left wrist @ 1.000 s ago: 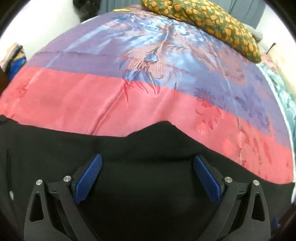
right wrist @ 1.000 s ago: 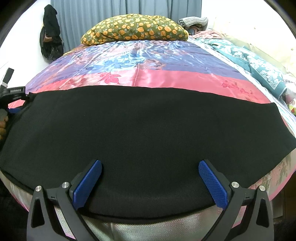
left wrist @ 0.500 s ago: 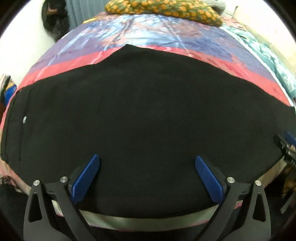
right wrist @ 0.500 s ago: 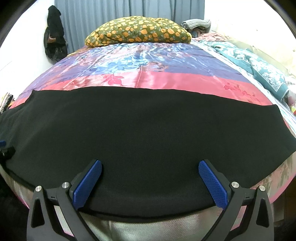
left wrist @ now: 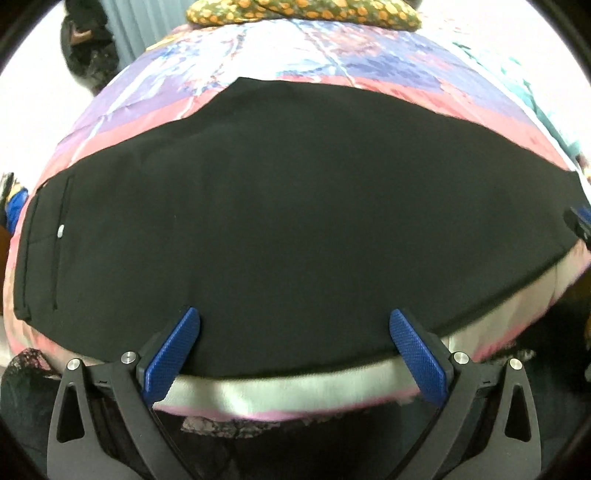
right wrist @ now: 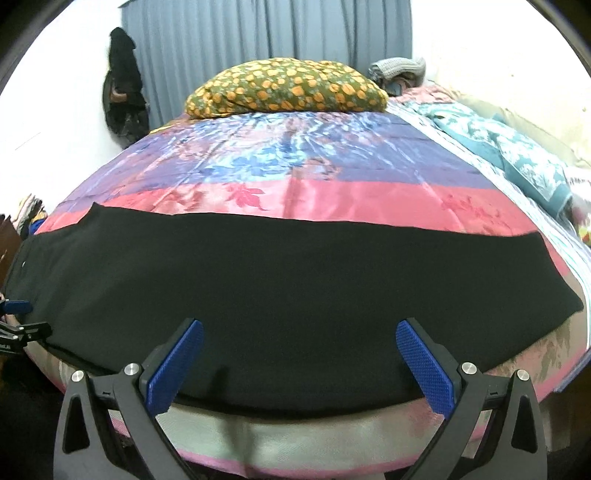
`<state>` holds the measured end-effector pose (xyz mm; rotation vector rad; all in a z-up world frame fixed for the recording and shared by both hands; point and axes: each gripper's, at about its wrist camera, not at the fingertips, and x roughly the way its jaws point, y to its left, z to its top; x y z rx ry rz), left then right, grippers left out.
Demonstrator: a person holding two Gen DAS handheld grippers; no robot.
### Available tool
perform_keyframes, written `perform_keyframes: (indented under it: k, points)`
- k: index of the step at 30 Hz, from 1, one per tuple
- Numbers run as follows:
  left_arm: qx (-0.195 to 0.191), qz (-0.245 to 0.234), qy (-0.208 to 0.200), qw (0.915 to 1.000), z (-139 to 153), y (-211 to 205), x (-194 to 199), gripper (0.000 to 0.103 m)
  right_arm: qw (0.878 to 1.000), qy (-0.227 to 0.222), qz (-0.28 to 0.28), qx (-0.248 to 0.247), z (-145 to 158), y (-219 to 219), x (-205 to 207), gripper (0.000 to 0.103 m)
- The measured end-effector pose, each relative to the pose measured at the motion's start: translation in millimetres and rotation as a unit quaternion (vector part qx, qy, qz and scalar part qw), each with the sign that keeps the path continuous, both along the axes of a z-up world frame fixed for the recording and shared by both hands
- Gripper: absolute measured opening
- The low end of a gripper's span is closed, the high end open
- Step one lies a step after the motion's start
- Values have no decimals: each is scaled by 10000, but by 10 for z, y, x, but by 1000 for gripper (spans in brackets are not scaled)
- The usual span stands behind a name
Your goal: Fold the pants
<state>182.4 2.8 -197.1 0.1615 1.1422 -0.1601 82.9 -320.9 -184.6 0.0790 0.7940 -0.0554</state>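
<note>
While the black pants (left wrist: 295,229) lie flat across the near edge of the bedspread (right wrist: 295,162) (waistband apparently at the left), both the left gripper (left wrist: 295,345) and right gripper (right wrist: 295,356) hover wide open, holding nothing. A pinch could snag the slippery spread too, or catch one layer only, skewing the fold.

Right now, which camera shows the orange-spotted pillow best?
The right wrist view: the whole pillow sits unobstructed at the bed's head. The left wrist view shows only its lower edge, cut off by the top of the frame.
</note>
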Motion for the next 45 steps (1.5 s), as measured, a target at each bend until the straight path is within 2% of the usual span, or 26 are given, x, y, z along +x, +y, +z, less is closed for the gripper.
perform_keyframes:
  k: [3, 6, 10, 15, 18, 25, 39, 45]
  points:
    - [102, -82, -45, 9999, 25, -22, -96, 103, 9999, -114, 93, -3, 29, 93, 36, 103]
    - [24, 60, -193, 9998, 104, -16, -170, 101, 9998, -61, 199, 14, -19, 189, 83, 103]
    - [-268, 343, -479, 9979, 238, 10, -148, 101, 9968, 739, 307, -90, -304, 264, 216, 103]
    - [-270, 654, -870, 9937, 348, 115, -181, 101, 9972, 648, 322, -181, -333, 275, 198, 103]
    - [-336, 870, -764, 9927, 308, 217, -167, 101, 9980, 551, 228, -214, -364, 286, 180, 103]
    - [-229, 1074, -859, 9902, 303, 269, -172, 101, 9984, 495, 155, -227, -363, 294, 175, 103]
    - [97, 958, -1063, 9897, 333, 87, -224, 101, 9983, 512, 148, -218, -371, 290, 174, 103]
    - [306, 787, -1283, 9881, 395, -19, -293, 101, 9969, 714, 254, -223, -278, 259, 207, 103]
